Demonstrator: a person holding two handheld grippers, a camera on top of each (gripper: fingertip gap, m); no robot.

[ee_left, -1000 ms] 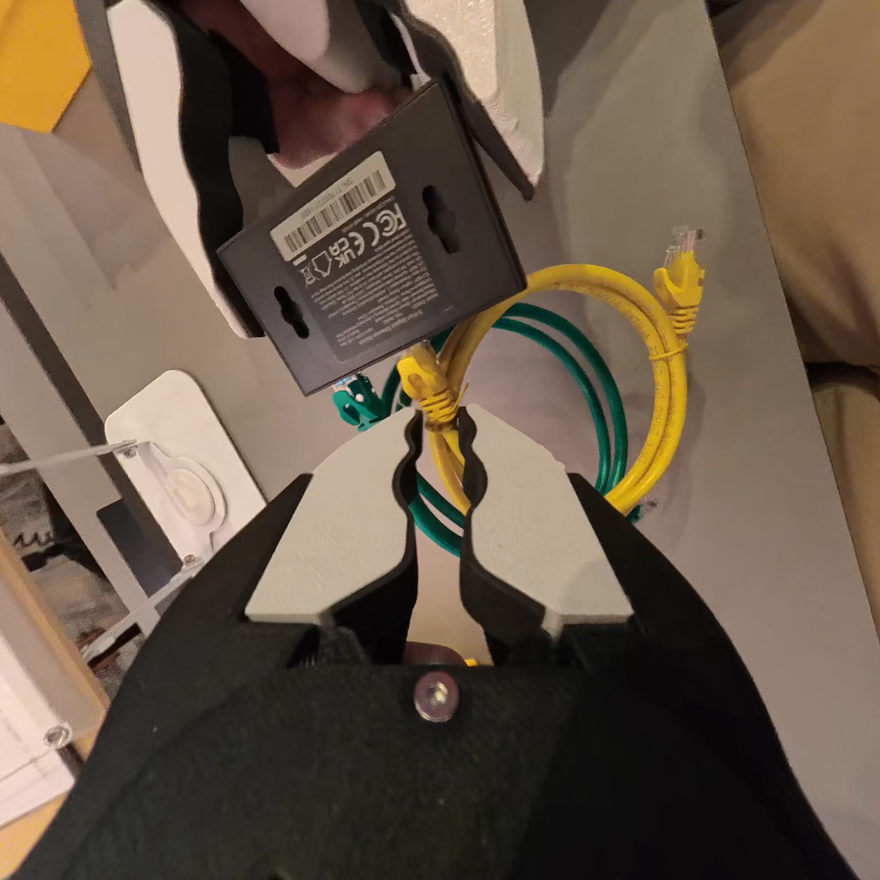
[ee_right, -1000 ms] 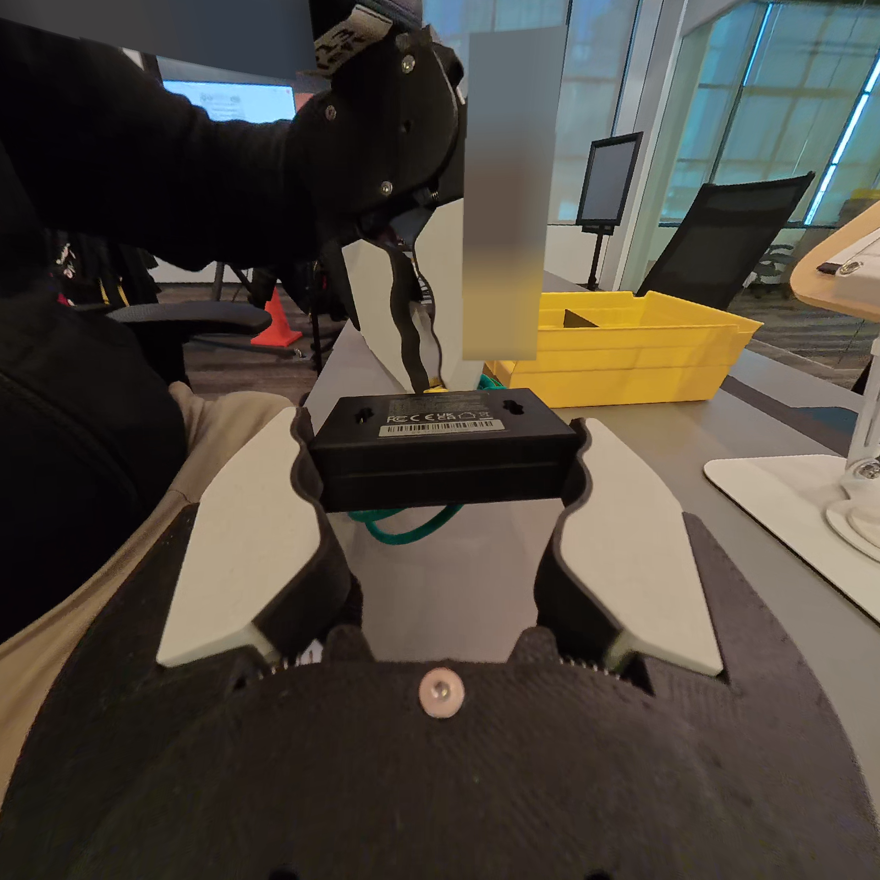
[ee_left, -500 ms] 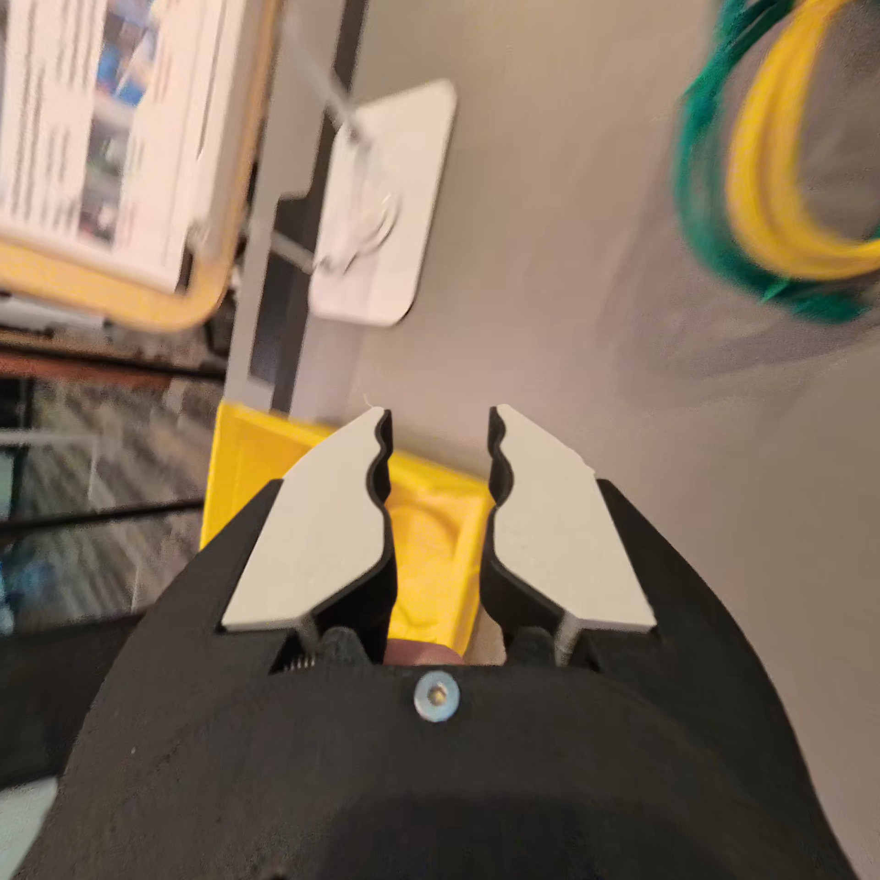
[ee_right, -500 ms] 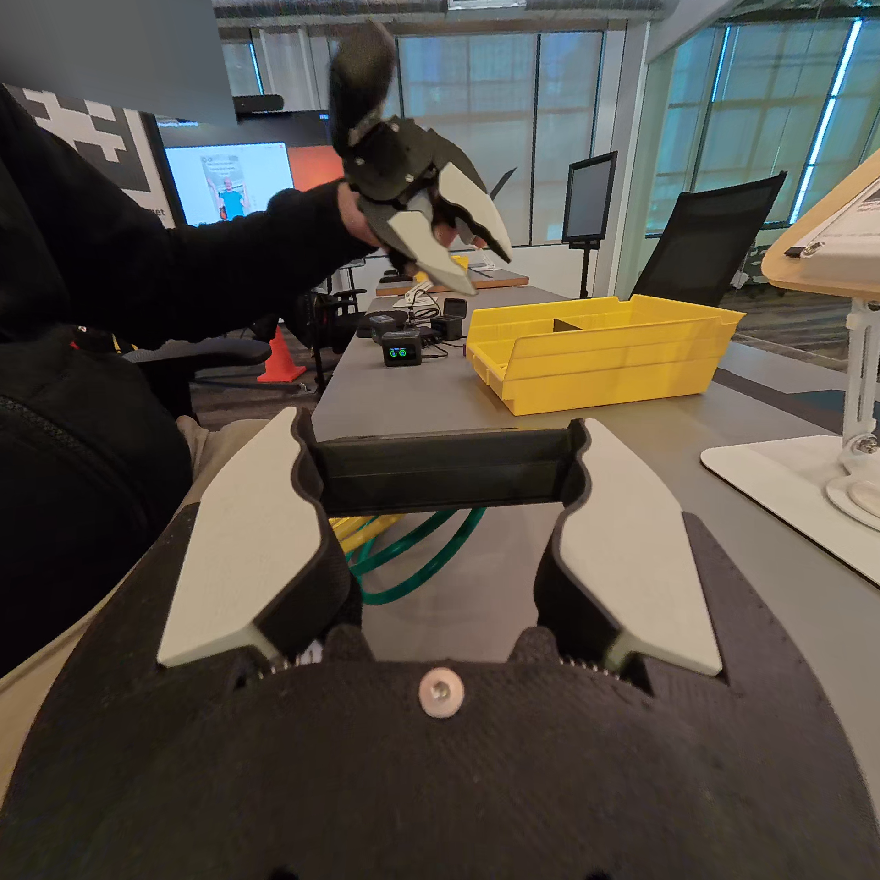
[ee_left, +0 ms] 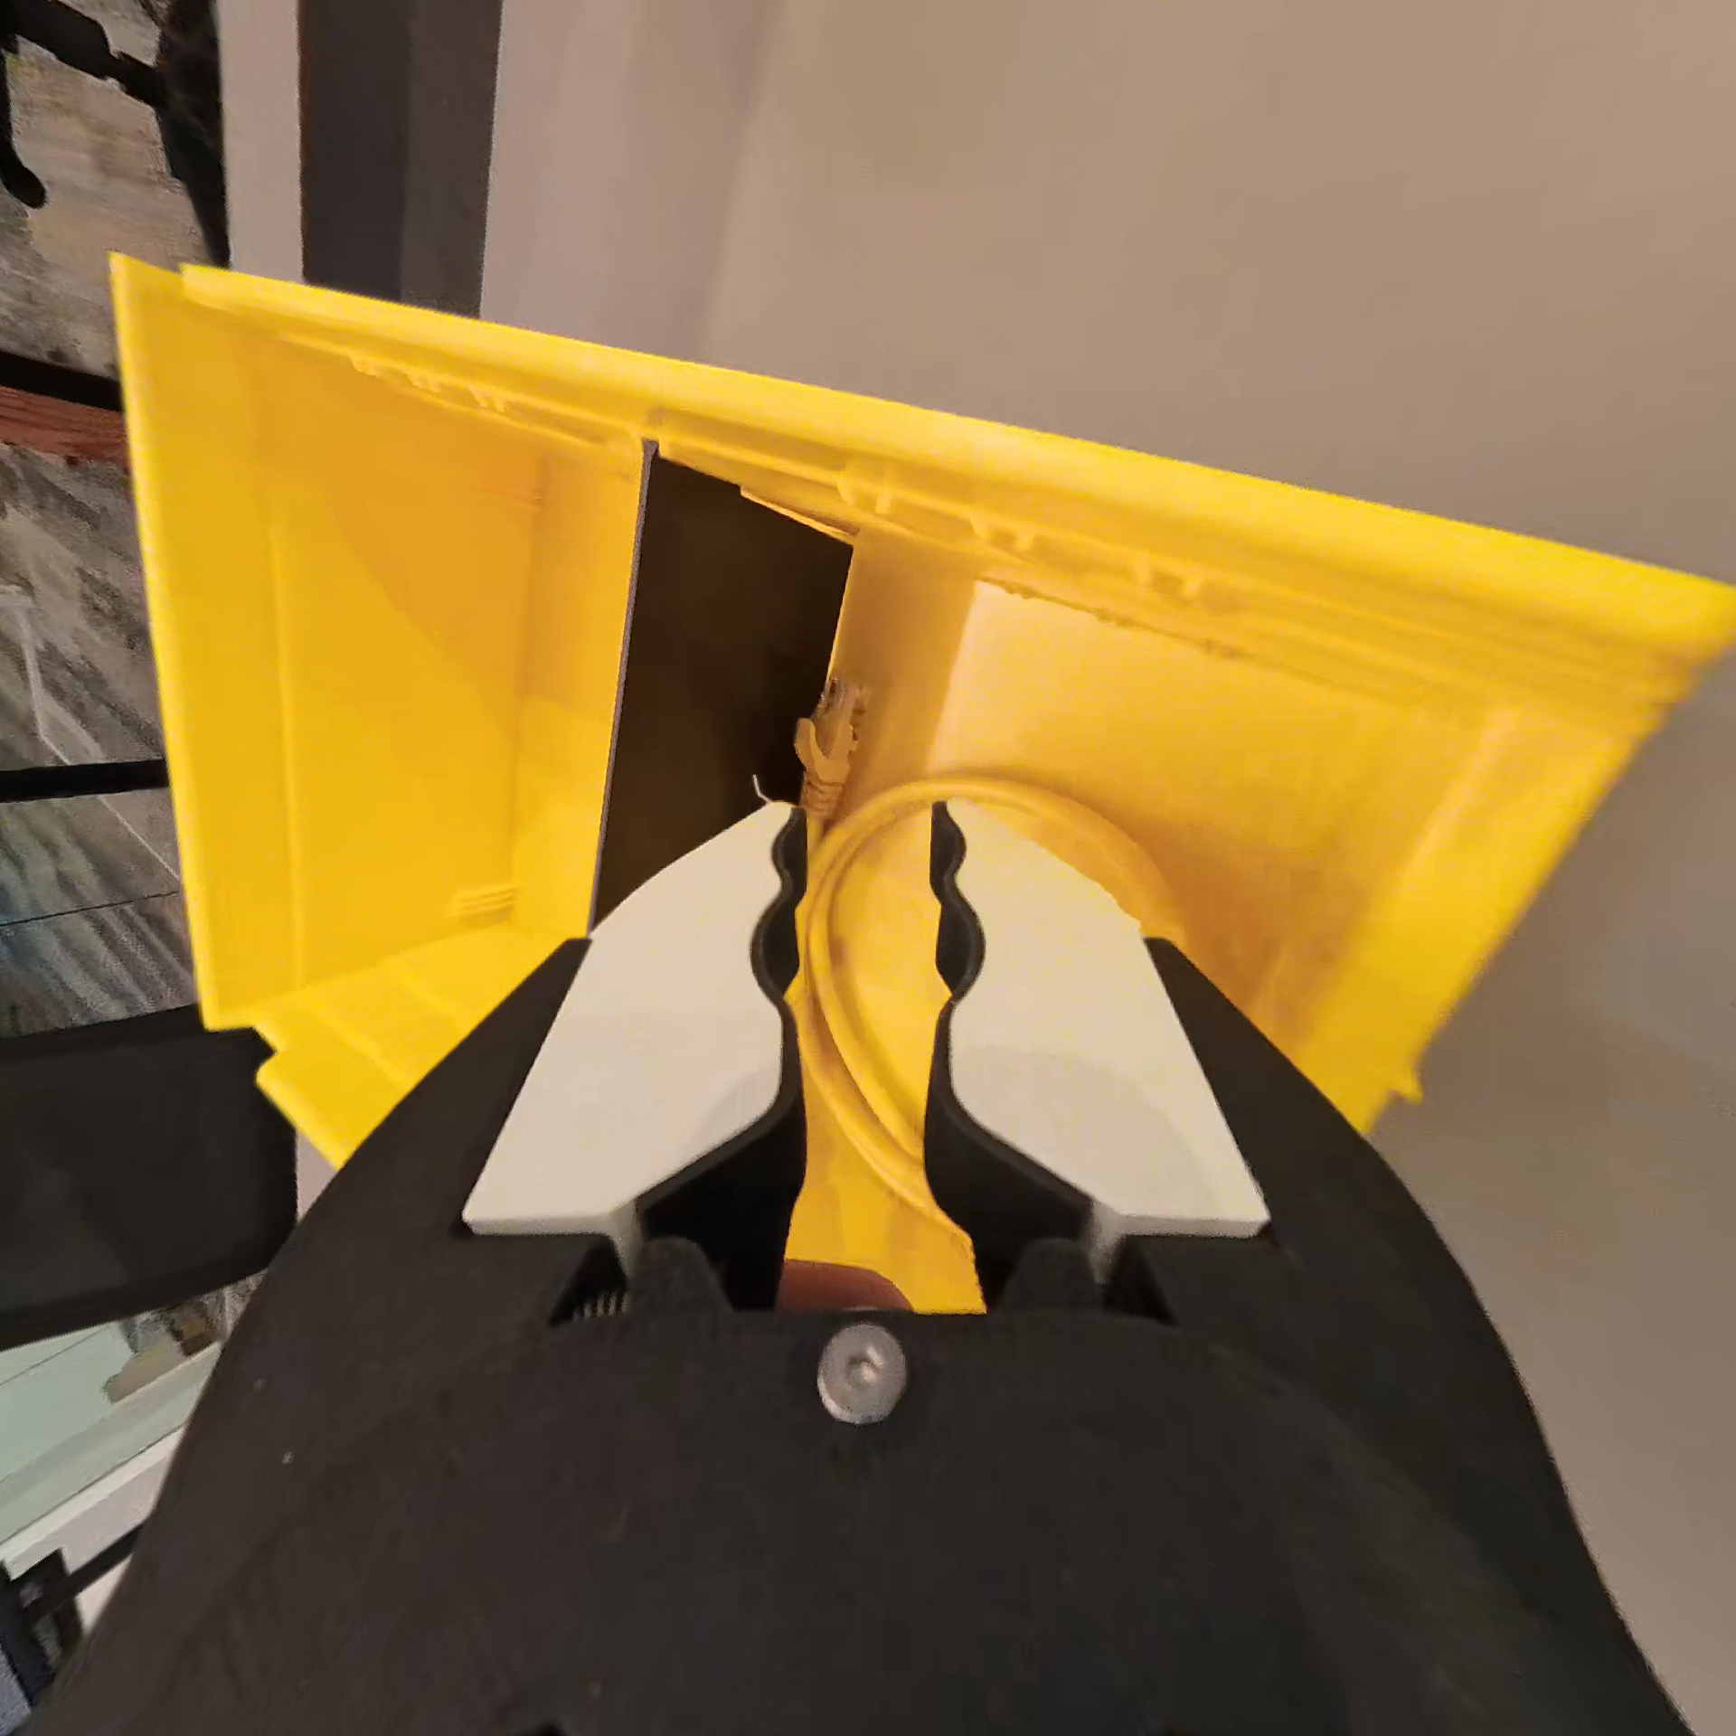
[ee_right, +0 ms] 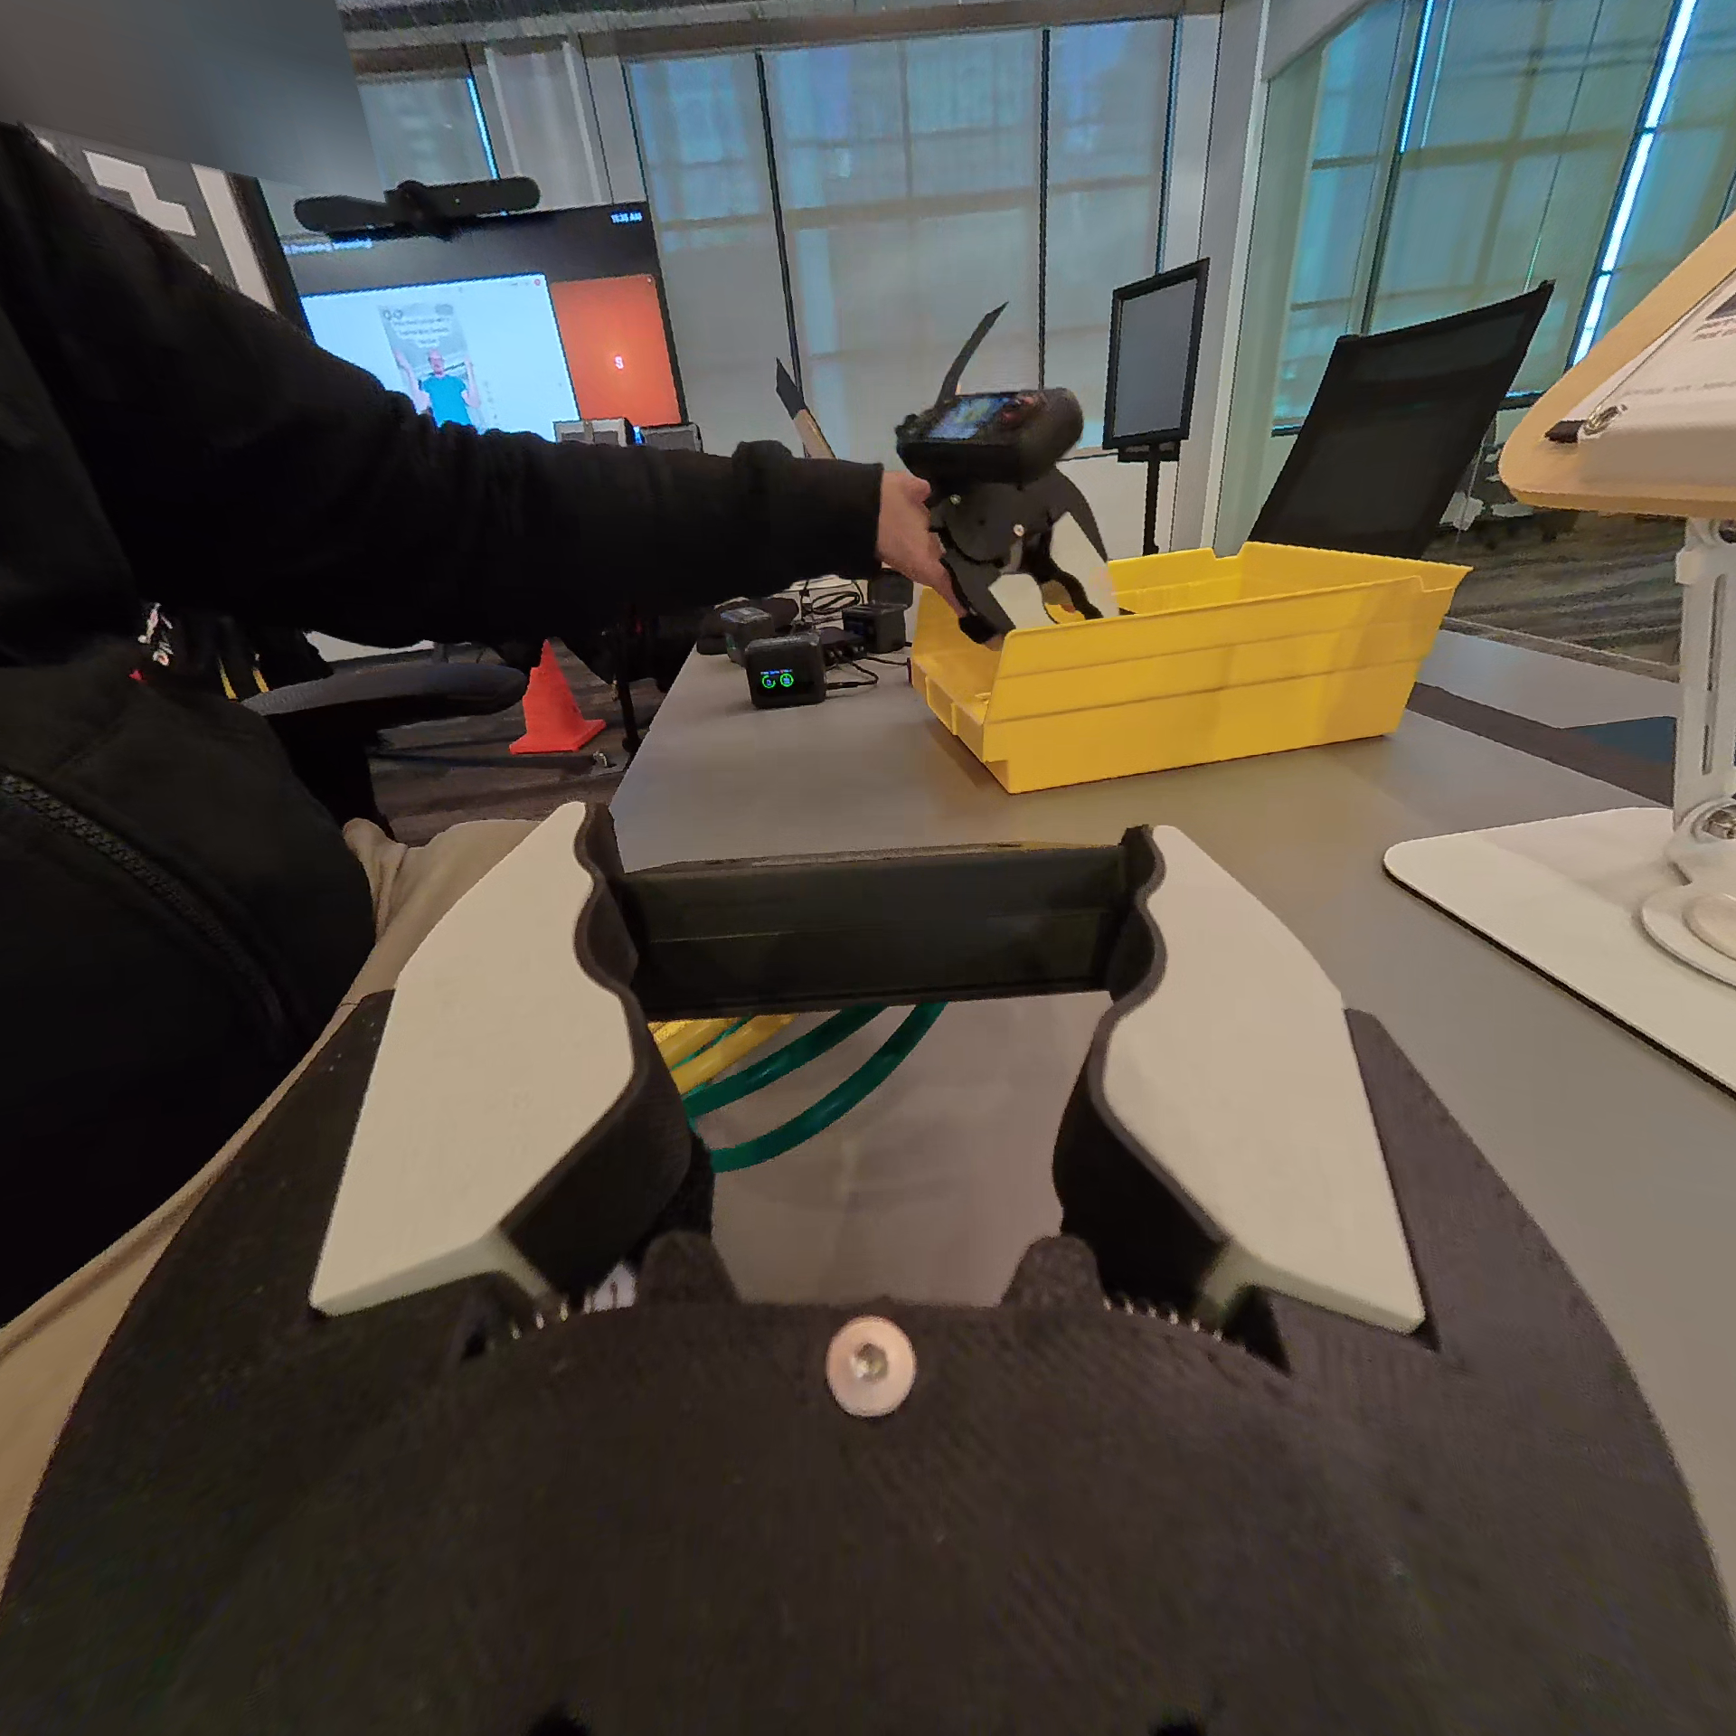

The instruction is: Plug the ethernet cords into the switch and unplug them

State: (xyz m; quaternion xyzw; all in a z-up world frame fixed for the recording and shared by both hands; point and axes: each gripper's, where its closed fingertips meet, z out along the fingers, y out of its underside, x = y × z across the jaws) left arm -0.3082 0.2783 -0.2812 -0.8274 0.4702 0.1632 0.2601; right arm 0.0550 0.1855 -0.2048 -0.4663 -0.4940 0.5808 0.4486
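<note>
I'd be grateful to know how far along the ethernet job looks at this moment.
Done: the right gripper has the black rectangular network switch clamped above the grey table.

In hand: the left gripper, fingers apart, is over the yellow plastic bin, above a coiled yellow ethernet cord.

Left: that cord is not gripped; the yellow and green cords lie under the switch. Whether any is plugged in cannot be seen.

I see an open office. Tall windows (ee_right: 939,235), wall screen (ee_right: 479,348), mesh chair (ee_right: 1390,441), grey table (ee_right: 798,780) with yellow bin (ee_right: 1193,695).
</note>
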